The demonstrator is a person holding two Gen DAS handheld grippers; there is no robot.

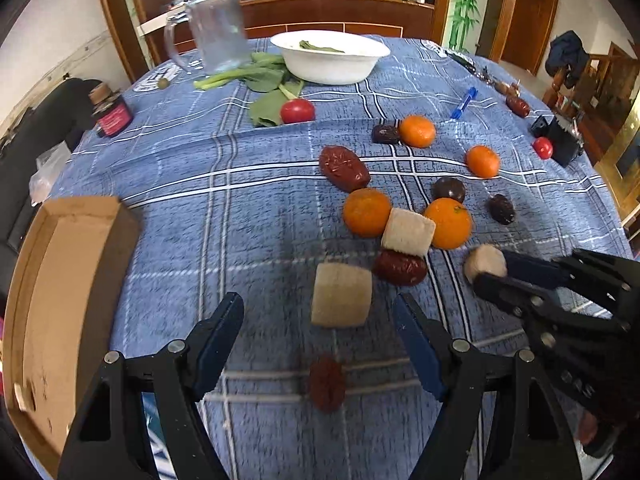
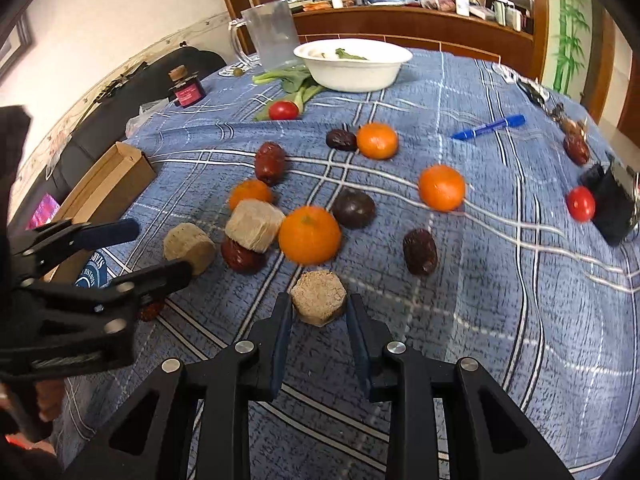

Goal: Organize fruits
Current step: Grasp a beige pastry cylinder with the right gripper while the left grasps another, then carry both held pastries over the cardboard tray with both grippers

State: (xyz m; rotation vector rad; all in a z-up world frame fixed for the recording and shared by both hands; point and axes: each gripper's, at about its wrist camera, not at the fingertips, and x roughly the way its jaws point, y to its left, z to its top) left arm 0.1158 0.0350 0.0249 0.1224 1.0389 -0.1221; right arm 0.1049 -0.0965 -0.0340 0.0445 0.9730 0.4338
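Observation:
Several oranges, such as one [image 1: 448, 222] [image 2: 309, 234], red dates [image 1: 343, 167] and dark dates [image 2: 419, 251] lie scattered on the blue plaid cloth. Beige cake blocks lie among them. My left gripper [image 1: 318, 318] is open, its fingers either side of a square block [image 1: 341, 294] [image 2: 188, 245], with a red date [image 1: 327, 383] below it. My right gripper [image 2: 318, 306] is closed on a hexagonal block [image 2: 319, 297], seen also in the left wrist view [image 1: 485, 263].
An open cardboard box [image 1: 60, 288] [image 2: 108, 188] sits at the table's left edge. A white bowl [image 1: 330, 56], greens, a glass mug [image 1: 218, 30], a small jar [image 1: 112, 114], tomatoes [image 1: 297, 111], a blue pen [image 2: 490, 126] and a black object [image 2: 614, 204] lie further off.

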